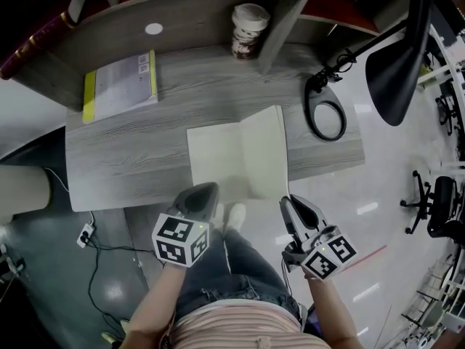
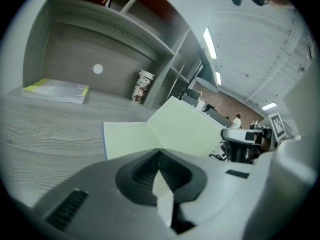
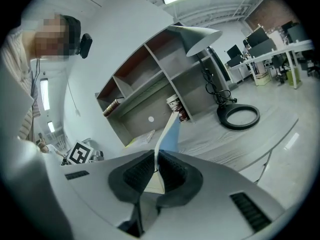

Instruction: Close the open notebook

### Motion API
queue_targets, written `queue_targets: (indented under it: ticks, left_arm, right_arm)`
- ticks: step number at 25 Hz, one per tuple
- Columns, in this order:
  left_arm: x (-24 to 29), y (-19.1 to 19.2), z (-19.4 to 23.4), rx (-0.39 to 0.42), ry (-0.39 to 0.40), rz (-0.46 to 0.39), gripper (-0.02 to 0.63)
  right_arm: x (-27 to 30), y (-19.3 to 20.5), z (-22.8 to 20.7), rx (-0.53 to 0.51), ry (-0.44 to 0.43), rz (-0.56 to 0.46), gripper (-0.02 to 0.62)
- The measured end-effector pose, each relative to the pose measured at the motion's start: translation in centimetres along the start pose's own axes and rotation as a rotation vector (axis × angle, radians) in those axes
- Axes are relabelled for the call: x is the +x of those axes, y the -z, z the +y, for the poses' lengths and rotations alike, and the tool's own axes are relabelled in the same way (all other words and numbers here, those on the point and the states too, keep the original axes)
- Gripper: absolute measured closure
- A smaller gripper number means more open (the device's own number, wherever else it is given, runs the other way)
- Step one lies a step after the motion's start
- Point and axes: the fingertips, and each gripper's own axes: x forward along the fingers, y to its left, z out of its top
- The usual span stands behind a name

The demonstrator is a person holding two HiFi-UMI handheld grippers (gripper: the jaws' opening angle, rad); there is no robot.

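Jaws pinched: my right gripper (image 3: 154, 160) holds the raised leaf of the notebook (image 1: 234, 158), my left gripper (image 2: 159, 158) its near edge. Next, I fold it leftward.

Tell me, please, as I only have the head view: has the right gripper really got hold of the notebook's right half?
Observer: Yes. In the right gripper view, the right gripper has its fingers shut on the edge of the notebook.
Operator: Is that half lifted?
Observer: The left gripper view shows it tilted up off the desk, while the left half lies flat.
Operator: And the left gripper?
Observer: Its fingers are together, with a pale, page-coloured sliver between them. It looks shut on the notebook's near edge.
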Motion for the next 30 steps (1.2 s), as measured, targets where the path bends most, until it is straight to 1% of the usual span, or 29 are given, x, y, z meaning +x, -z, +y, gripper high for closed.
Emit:
queue_targets:
  ticks: [14, 30]
  left_arm:
    - [-3.5, 0.7, 1.7, -0.037, -0.067, -0.053, 0.594]
    - [-5.5, 1.4, 2.6, -0.074, -0.119, -0.090, 0.594]
  right_arm:
    - [1.2, 0.3, 3.1, -0.058, -0.061, 0.021, 0.561]
    - [2.6, 1.0, 5.5, -0.129, -0.117, 0.070, 0.561]
